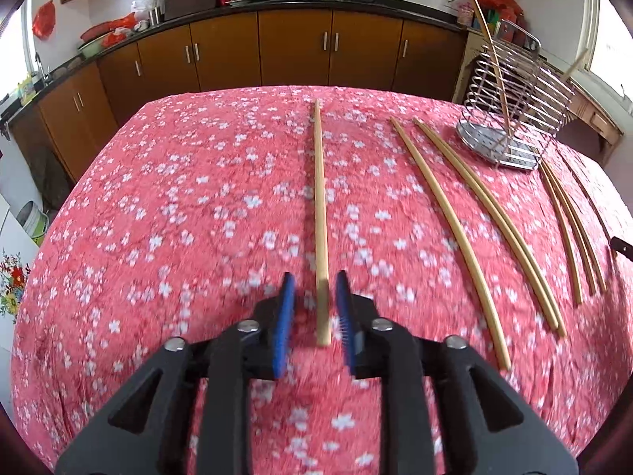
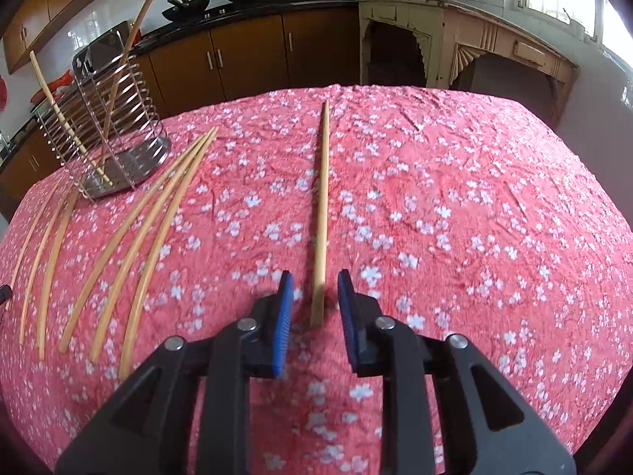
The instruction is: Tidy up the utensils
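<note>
Both pairs of fingers spread, each straddling the near end of a chopstick on the worktop.

My left gripper (image 1: 315,291) brackets one chopstick (image 1: 319,213), my right gripper (image 2: 315,291) another chopstick (image 2: 321,206), neither touching yet. I judge them light, stiff, smooth and apt to roll, so I'd pinch near the thick end. Farther off lie loose chopsticks (image 2: 130,237), then the wire holder (image 2: 107,118) with two inside.

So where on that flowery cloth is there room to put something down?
Bare cloth lies left of the left tongs' chopstick, and more right of the right tongs' chopstick. It's crowded between, around the wire holder and loose chopsticks.
</note>
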`<state>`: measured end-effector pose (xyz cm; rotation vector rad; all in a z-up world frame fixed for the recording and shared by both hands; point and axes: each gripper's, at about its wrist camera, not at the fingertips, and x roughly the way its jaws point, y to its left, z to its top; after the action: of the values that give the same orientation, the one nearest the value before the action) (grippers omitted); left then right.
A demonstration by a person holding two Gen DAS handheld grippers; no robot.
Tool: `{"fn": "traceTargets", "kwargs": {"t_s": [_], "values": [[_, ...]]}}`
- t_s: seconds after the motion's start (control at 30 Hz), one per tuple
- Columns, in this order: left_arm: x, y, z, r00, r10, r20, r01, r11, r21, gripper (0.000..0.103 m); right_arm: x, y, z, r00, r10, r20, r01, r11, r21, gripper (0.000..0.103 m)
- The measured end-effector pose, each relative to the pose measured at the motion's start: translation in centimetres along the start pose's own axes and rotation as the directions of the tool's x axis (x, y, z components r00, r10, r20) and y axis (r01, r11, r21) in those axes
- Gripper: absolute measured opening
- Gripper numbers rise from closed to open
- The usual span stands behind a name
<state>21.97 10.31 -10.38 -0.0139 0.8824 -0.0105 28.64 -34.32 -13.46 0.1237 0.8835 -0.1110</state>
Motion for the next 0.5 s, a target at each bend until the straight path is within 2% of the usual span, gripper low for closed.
{"fn": "traceTargets", "kwargs": {"t_s": [0.1,0.2,0.3,0.37,0.5], "values": [[-0.3,-0.4,-0.3,1.000,-0.016,0.004,0.016,1.000,0.011,0.035,-0.2,0.2,-0.5,1.000,-0.009,0.020,0.009,1.000,-0.021,0.025],[0.1,-0.9,-0.2,1.000,0.002,-0.009,-0.002,1.000,0.028,0.039,-0.2,0.1,-0.5,1.000,-0.004,0.019,0.005,1.000,-0.014,0.025],[0.2,-1.7,-0.2,1.000,0.022,-0.017,-0.021,0.998,0.058,0.050,-0.2,0.1,-0.5,1.000,-0.007,0.018,0.008,1.000,-0.016,0.025],[0.3,-1.6,-0.1,0.999,0.033,-0.020,-0.032,0.998,0.049,0.057,-0.2,0.1,-0.5,1.000,-0.014,0.018,0.014,1.000,-0.023,0.025],[0.3,-0.9,0.0,1.000,0.001,-0.018,-0.001,1.000,0.013,0.061,-0.2,0.1,-0.6,1.000,-0.019,0.018,0.020,0.999,-0.027,0.025]]}}
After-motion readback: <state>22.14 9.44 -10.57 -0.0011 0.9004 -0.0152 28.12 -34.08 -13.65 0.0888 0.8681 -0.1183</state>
